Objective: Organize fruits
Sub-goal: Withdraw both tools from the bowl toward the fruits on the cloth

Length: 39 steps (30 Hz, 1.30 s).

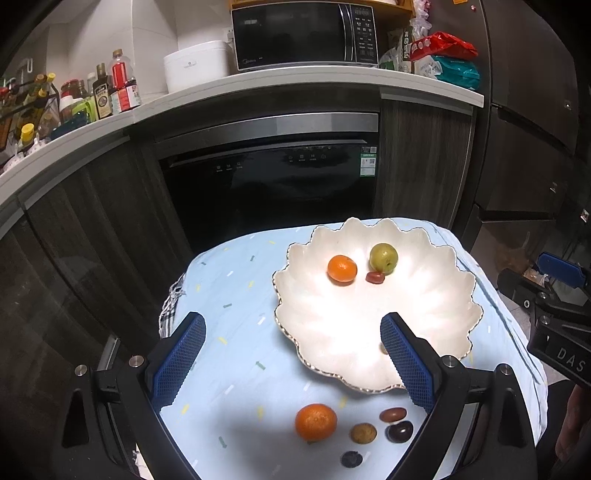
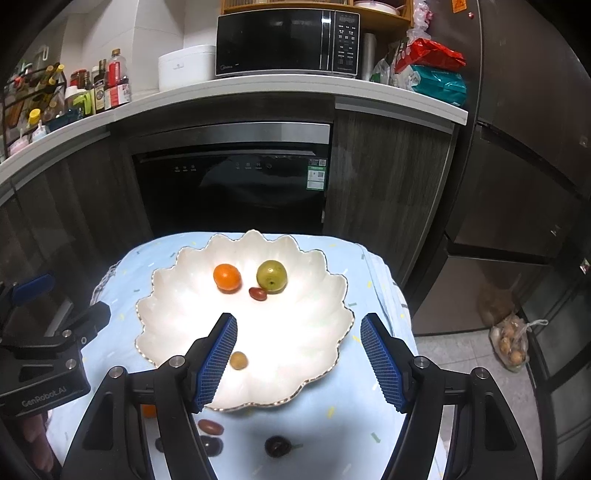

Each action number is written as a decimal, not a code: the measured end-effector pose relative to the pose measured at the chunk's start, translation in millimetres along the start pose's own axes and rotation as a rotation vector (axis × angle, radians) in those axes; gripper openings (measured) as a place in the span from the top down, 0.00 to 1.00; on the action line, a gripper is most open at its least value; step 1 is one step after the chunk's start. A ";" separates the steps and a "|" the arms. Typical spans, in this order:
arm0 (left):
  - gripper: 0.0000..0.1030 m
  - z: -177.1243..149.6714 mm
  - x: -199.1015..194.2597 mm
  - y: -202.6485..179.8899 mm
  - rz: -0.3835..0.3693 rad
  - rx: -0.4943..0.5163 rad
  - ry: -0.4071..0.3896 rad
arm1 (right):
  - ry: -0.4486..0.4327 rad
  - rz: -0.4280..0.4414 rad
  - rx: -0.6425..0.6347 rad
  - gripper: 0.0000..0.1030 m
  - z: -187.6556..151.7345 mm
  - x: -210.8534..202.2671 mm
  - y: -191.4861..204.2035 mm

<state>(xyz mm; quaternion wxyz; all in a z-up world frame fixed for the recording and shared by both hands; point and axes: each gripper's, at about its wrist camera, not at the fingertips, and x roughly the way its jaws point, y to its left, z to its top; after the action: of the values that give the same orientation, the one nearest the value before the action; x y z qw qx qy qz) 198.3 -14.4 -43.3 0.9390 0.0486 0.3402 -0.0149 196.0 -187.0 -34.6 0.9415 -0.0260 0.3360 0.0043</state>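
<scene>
Altogether, four fruits in plate (image 2: 325, 306), five outside

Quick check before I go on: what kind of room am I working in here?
Almost certainly a home kitchen: a microwave on the counter, a built-in dishwasher or oven below it, and sauce bottles at the left. The fruit plate sits on a small cloth-covered table.

Three fruits lie in the bowl (image 1: 436, 295); the tangerine (image 1: 316, 422) lies before it on the tablecloth (image 1: 229, 332).

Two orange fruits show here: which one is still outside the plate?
The larger orange, lying on the blue cloth by the left gripper. The other orange sits inside the scalloped plate.
</scene>
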 end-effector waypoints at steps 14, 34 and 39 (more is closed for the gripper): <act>0.08 -27.7 -25.0 -7.9 -0.008 -0.023 -0.036 | -0.011 0.009 0.002 0.31 -21.9 -14.4 -5.6; 0.08 -77.9 -15.0 -23.4 -0.037 -0.026 0.002 | -0.025 0.036 -0.030 0.31 -72.8 -10.9 -5.7; 0.08 -89.7 -11.5 -25.5 -0.039 -0.024 0.010 | -0.015 0.047 -0.032 0.31 -85.4 -3.7 -5.5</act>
<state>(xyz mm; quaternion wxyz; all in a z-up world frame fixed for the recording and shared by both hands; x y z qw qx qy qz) 130.7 -30.7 -106.5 0.9373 0.0307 0.3461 -0.0285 139.3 -196.9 -98.0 0.9432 -0.0330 0.3291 0.0318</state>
